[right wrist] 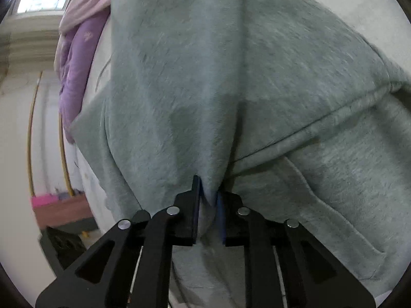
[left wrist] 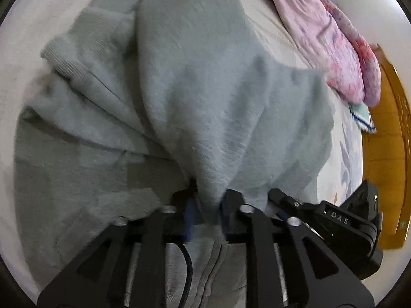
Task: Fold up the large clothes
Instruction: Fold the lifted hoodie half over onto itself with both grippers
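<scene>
I have both tongs clamped on the grey-green sweatshirt [left wrist: 195, 82]. The left tongs [left wrist: 206, 205] are nearly closed, a bunch of fleece pinched between the blue pads, and the right tongs [right wrist: 208, 200] grip a second bunch the same way. In the left wrist view the right tongs sit just to the right of mine, so the two grips are close together on the same edge.

The sweatshirt lies on the bed [left wrist: 277, 36], its body spread to the near left, a ribbed cuff [left wrist: 64, 59] on the far left, and the held flap rising from the tongs toward the far side. A pink and purple quilt [left wrist: 331, 41] is heaped at the far right, close to the garment's edge.

I judge this to be the carry-over of a fold. To do it well I would keep both grips firm and level, move them together at one pace so the flap stays taut between them, and lay it square over the body. I would steer clear of the quilt, and release only once the cloth rests flat.
</scene>
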Tool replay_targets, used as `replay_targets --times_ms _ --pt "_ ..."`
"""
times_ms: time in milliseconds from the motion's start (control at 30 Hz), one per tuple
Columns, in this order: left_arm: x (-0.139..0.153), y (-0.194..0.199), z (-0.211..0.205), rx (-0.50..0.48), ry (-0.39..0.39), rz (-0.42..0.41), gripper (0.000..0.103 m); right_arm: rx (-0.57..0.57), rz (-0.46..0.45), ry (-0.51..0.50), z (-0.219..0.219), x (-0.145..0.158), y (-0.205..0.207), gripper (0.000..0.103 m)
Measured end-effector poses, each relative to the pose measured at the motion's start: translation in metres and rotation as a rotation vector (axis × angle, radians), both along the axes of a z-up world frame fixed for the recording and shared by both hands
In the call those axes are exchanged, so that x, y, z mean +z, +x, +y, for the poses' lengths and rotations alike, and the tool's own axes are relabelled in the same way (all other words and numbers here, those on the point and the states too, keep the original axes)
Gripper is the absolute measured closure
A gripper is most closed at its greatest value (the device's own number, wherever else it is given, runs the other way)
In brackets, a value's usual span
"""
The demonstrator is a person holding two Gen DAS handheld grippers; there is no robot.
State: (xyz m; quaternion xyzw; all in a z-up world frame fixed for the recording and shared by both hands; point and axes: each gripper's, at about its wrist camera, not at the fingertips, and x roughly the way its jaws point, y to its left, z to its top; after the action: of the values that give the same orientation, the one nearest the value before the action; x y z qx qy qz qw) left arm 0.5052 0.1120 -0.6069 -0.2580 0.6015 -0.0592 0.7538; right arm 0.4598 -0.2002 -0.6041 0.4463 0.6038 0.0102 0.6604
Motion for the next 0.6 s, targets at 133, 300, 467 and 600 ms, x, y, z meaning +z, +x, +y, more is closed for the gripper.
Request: replay_targets --times_ms 133,300,467,600 --pt "0.039 0.004 0.018 0.056 0.049 -0.080 0.047 -0.006 -0.009 -0.147 -0.007 0.042 0.004 0.057" --pt "0.070 0.040 0.033 0.106 0.047 -0.110 0.041 0.028 -0.112 -0.243 -0.004 0.084 0.041 0.051" --pt "0.072 0.121 0.021 0.110 0.059 0.001 0.036 -0.004 -0.106 -0.198 -0.002 0.086 0.104 0.046" --pt "0.058 0.172 0.021 0.128 0.015 0.082 0.020 -0.058 -0.013 -0.156 0.003 0.069 0.157 0.041"
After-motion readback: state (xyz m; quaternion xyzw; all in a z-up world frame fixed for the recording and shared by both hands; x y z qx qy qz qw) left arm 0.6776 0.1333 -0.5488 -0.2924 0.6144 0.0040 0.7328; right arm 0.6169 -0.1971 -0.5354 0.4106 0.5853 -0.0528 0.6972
